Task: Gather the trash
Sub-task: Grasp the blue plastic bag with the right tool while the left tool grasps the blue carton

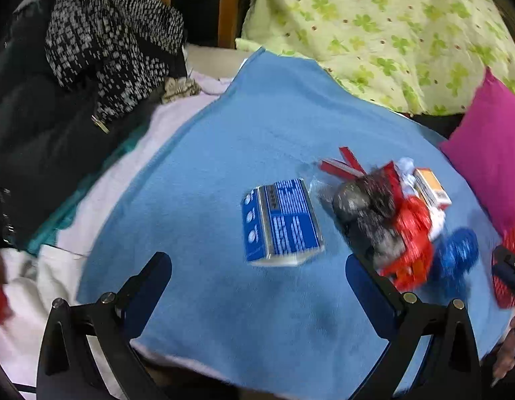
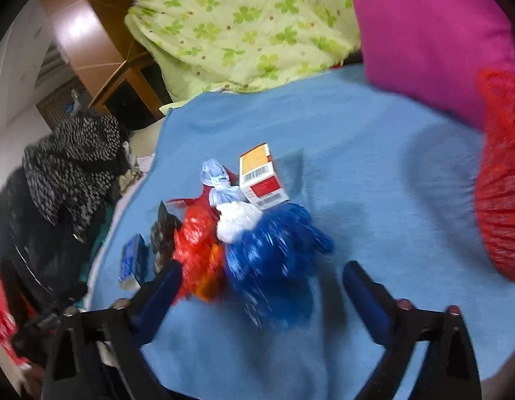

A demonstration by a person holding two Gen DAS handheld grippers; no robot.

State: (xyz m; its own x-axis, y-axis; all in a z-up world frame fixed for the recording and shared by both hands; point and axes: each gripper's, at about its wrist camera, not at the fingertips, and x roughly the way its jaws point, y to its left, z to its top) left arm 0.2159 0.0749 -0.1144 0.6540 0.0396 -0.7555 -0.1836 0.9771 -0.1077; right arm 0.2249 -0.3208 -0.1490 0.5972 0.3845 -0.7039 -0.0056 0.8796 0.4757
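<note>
A pile of trash lies on a blue towel [image 1: 244,140]. A blue printed box [image 1: 282,223] lies just ahead of my open, empty left gripper [image 1: 257,266]. To its right are a grey-black wrapper [image 1: 367,206], a red wrapper [image 1: 412,243], a blue wrapper [image 1: 457,250] and an orange-white carton [image 1: 431,188]. In the right wrist view the blue wrapper [image 2: 274,253] lies just ahead of my open, empty right gripper [image 2: 262,276], with the red wrapper [image 2: 197,246], a white crumpled piece [image 2: 235,220], the orange-white carton [image 2: 262,176] and the blue box [image 2: 134,263] around it.
A magenta pillow [image 2: 431,33] and a green clover-print quilt [image 1: 374,26] lie behind the towel. Dark clothes and a black-white patterned garment [image 1: 107,40] are piled at the left. A red mesh bag [image 2: 501,173] hangs at the right edge. A wooden cabinet [image 1: 207,0] stands behind.
</note>
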